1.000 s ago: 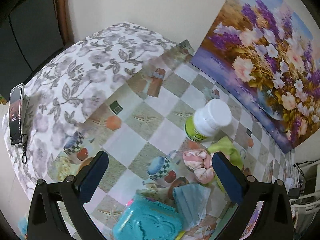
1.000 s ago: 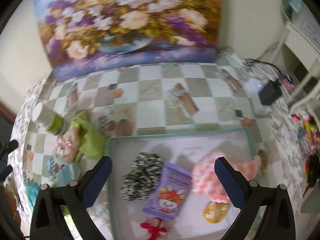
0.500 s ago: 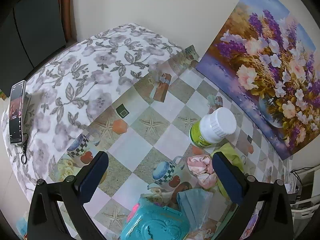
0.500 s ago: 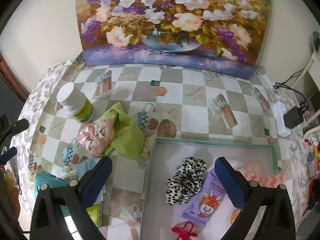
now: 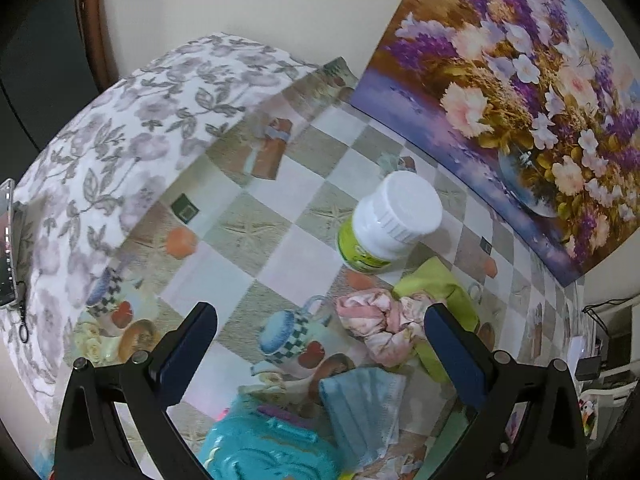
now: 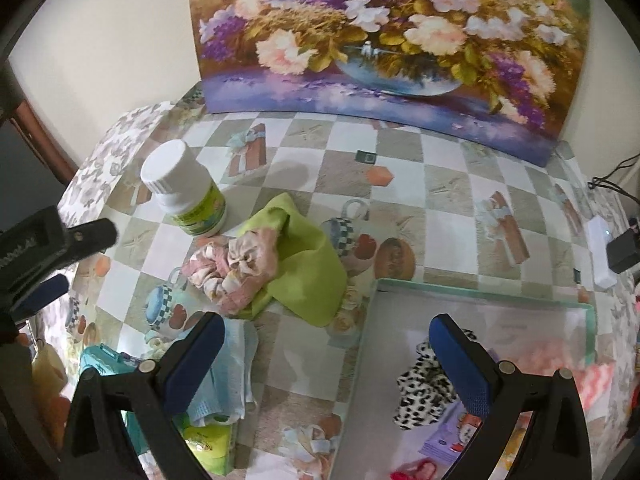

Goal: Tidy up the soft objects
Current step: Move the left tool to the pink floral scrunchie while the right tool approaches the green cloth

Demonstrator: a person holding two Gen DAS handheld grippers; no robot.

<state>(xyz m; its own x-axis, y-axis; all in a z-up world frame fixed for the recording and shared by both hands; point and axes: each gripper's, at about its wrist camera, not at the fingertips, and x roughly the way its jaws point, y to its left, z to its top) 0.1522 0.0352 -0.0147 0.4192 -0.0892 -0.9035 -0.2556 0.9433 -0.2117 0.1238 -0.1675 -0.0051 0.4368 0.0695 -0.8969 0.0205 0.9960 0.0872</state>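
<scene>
A pink floral scrunchie (image 6: 234,270) (image 5: 382,326) lies on a lime-green cloth (image 6: 308,264) (image 5: 442,288) in the middle of the table. A light blue folded cloth (image 6: 224,376) (image 5: 366,408) lies in front of them. The green-rimmed tray (image 6: 480,292) at the right holds a leopard-print scrunchie (image 6: 420,394), a purple packet (image 6: 448,436) and a pink fuzzy item (image 6: 596,384). My right gripper (image 6: 328,364) is open above the tray's left edge, nothing between its fingers. My left gripper (image 5: 320,352) is open too, hovering near the pink scrunchie, and shows at the left edge of the right wrist view (image 6: 60,256).
A white-capped bottle with a green label (image 6: 184,196) (image 5: 386,220) stands behind the cloths. A turquoise plastic case (image 5: 264,448) (image 6: 100,364) lies at the near left. A flower painting (image 6: 380,40) leans on the wall. A phone (image 5: 6,248) lies at the table's far left; a charger (image 6: 622,254) at the right.
My right gripper has swung left and back from over the tray toward the cloths. My left gripper has shifted slightly, with the bottle and scrunchie now larger in view. Both stay open.
</scene>
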